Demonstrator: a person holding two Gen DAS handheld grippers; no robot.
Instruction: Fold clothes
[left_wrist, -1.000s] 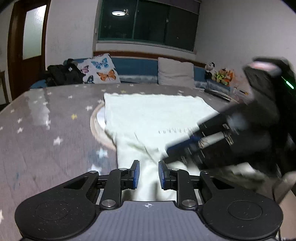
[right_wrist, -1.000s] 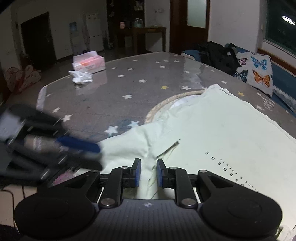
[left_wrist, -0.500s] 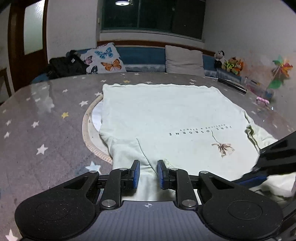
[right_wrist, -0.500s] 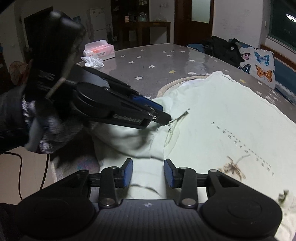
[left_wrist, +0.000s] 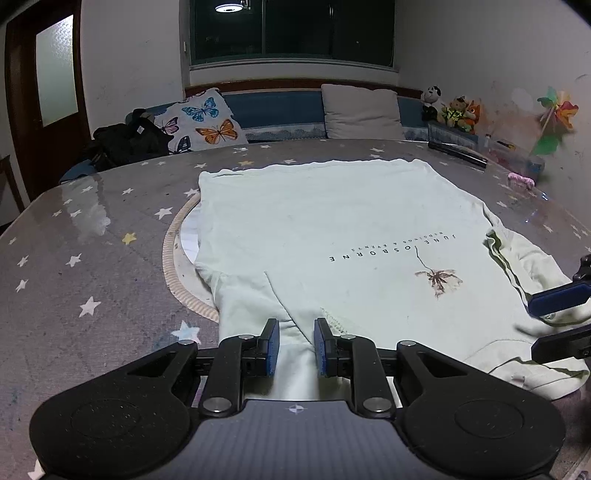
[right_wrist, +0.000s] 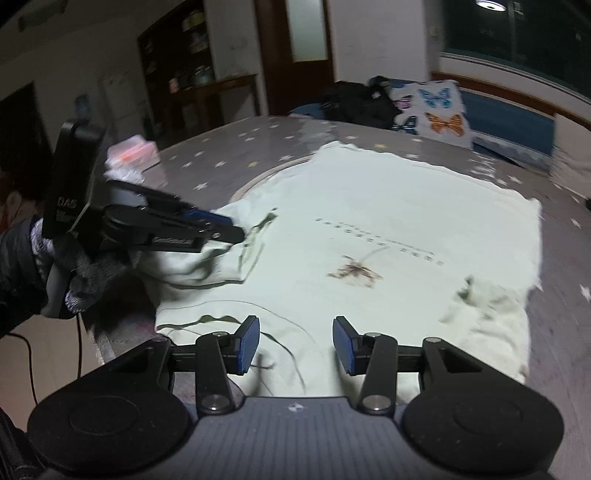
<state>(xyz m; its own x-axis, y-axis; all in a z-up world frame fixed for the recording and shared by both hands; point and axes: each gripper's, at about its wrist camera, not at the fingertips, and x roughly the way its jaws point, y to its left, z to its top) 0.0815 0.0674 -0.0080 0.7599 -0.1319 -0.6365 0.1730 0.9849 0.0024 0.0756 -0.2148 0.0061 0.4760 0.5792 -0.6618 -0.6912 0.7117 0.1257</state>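
A pale green T-shirt (left_wrist: 332, 221) with dark lettering and a brown print lies flat on the star-patterned table (left_wrist: 74, 236). My left gripper (left_wrist: 296, 347) is shut on the shirt's left sleeve (left_wrist: 255, 295), and cloth fills the gap between its blue pads. In the right wrist view the left gripper (right_wrist: 232, 229) holds that sleeve folded in over the shirt (right_wrist: 388, 206). My right gripper (right_wrist: 295, 345) hovers over the collar at the near edge. Its jaws are opening and the pads press on nothing. Its fingers (left_wrist: 557, 299) show at the right edge of the left wrist view.
A round woven mat (left_wrist: 171, 266) lies under the shirt's left side. A tissue box (right_wrist: 135, 149) stands at the table's far left end and a black bar (left_wrist: 458, 153) near the far right edge. Cushions (left_wrist: 207, 125) line the bench behind. A gloved hand (right_wrist: 85, 266) carries the left gripper.
My right gripper opened, let go of the cloth by the left sleeve and moved right along the near edge to the collar. The left gripper stayed shut on the sleeve.
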